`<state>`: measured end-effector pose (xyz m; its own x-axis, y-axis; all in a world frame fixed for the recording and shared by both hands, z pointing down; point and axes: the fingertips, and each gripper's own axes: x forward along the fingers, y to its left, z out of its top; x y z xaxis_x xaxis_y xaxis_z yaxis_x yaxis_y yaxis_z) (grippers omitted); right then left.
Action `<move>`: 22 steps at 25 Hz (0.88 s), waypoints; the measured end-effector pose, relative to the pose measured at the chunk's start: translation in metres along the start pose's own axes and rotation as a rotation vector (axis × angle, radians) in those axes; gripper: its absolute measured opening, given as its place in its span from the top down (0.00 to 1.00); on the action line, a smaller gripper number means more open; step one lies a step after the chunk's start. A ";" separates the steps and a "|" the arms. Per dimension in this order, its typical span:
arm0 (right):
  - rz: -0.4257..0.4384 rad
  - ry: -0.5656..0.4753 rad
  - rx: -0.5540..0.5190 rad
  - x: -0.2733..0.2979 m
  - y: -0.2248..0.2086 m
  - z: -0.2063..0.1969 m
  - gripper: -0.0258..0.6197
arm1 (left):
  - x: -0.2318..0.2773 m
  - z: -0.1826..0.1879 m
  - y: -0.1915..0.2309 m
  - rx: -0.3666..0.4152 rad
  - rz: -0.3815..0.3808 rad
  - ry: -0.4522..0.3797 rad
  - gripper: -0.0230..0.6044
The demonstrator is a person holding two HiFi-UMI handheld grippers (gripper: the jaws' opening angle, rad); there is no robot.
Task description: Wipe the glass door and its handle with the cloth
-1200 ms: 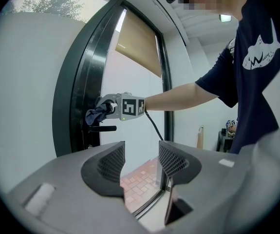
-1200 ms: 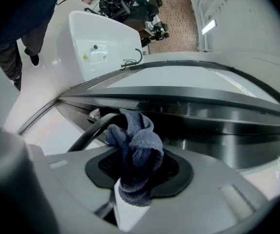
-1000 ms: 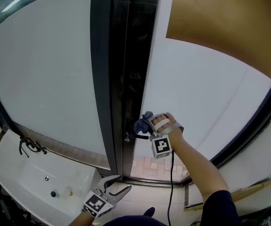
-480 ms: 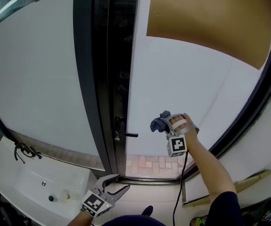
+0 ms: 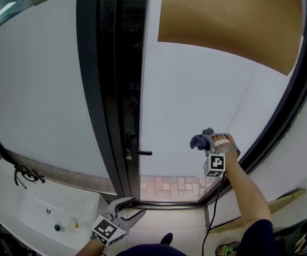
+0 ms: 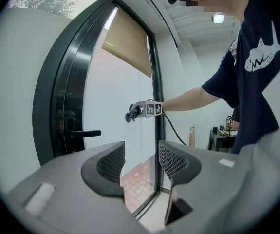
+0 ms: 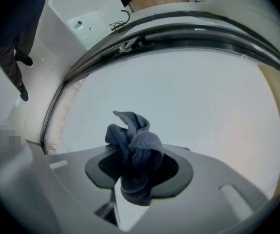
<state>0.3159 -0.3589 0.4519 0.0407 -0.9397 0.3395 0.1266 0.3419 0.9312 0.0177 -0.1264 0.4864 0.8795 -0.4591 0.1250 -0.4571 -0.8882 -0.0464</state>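
Observation:
The frosted glass door (image 5: 196, 89) stands in a black frame, and its black lever handle (image 5: 135, 151) is on the door's left edge. My right gripper (image 5: 204, 141) is shut on a dark blue cloth (image 5: 198, 140) and holds it against the lower right part of the glass, well right of the handle. In the right gripper view the bunched cloth (image 7: 136, 150) sticks out between the jaws toward the glass (image 7: 193, 96). My left gripper (image 5: 131, 209) hangs low near the floor, open and holding nothing. The left gripper view shows the handle (image 6: 84, 133) and the cloth (image 6: 130, 115) far ahead.
A white sink (image 5: 14, 201) with a black tap (image 5: 23, 175) sits at the lower left. A brown blind (image 5: 233, 20) covers the top of the door. A cable (image 5: 213, 212) trails from my right gripper. A wooden strip (image 5: 260, 204) leans at the lower right.
My right gripper has carried the cloth from beside the handle rightward across the glass, toward the right side of the frame. The left gripper has stayed low and open.

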 end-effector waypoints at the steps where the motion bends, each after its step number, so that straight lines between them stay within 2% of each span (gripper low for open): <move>1: -0.003 -0.014 0.038 -0.003 -0.002 0.004 0.74 | 0.000 0.000 0.000 0.000 0.000 -0.001 0.63; 4: -0.020 -0.114 0.132 -0.012 -0.018 0.037 0.74 | -0.002 0.001 0.001 -0.005 0.003 -0.002 0.63; 6: -0.027 -0.195 0.154 -0.015 -0.029 0.073 0.74 | -0.003 0.004 0.002 -0.016 0.009 -0.008 0.63; 10: -0.021 -0.345 0.151 -0.015 -0.043 0.160 0.74 | -0.005 0.004 0.003 -0.008 0.023 -0.014 0.63; 13: -0.015 -0.433 0.097 -0.013 -0.046 0.224 0.74 | -0.008 0.003 0.004 -0.009 0.039 -0.015 0.63; 17: 0.006 -0.458 0.032 0.006 -0.040 0.277 0.74 | -0.016 0.001 0.010 -0.016 0.068 -0.011 0.63; 22: 0.029 -0.412 -0.012 0.037 -0.029 0.281 0.74 | -0.023 -0.002 0.014 -0.031 0.090 0.003 0.63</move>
<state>0.0347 -0.4019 0.4744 -0.3551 -0.8484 0.3926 0.1430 0.3657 0.9197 -0.0088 -0.1285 0.4845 0.8346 -0.5366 0.1243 -0.5378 -0.8427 -0.0272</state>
